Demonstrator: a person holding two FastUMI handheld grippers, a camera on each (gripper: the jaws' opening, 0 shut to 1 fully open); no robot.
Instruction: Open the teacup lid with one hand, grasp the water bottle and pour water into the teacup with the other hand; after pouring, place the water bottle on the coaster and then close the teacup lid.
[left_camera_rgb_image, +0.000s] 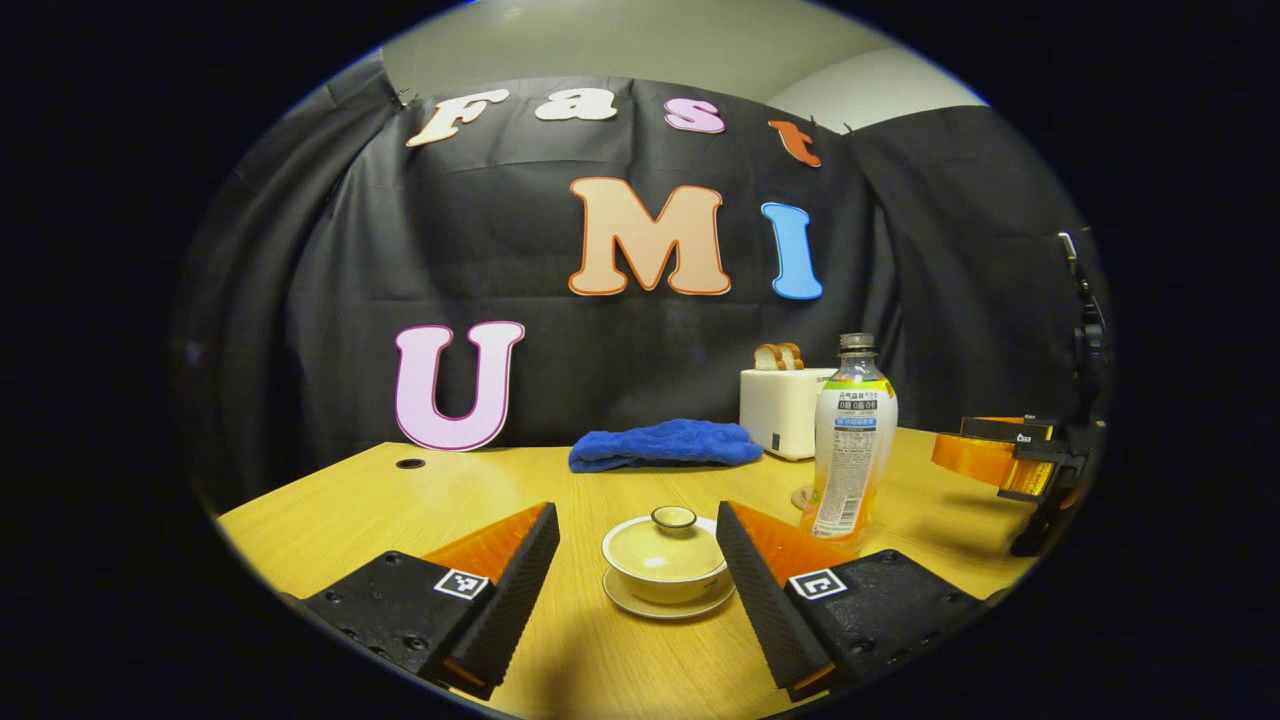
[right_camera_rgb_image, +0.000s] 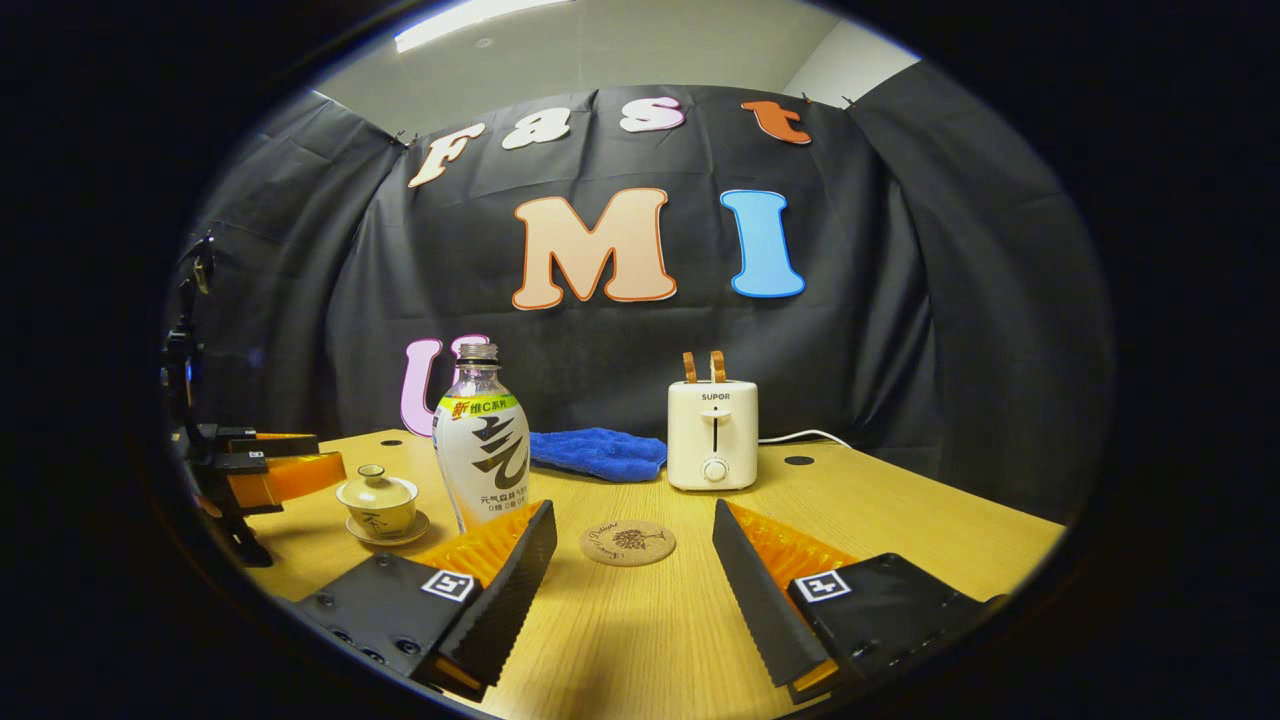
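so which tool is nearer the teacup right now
Left. The left tool has its open fingers either side of the teacup, not touching. The right tool is off past the water bottle, facing the coaster.

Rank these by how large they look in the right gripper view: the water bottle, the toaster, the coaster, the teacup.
1. water bottle, tallest, though it stands nearer the camera than the toaster
2. toaster
3. coaster and teacup: they look about alike, the coaster wide and flat, so I do not rank them.
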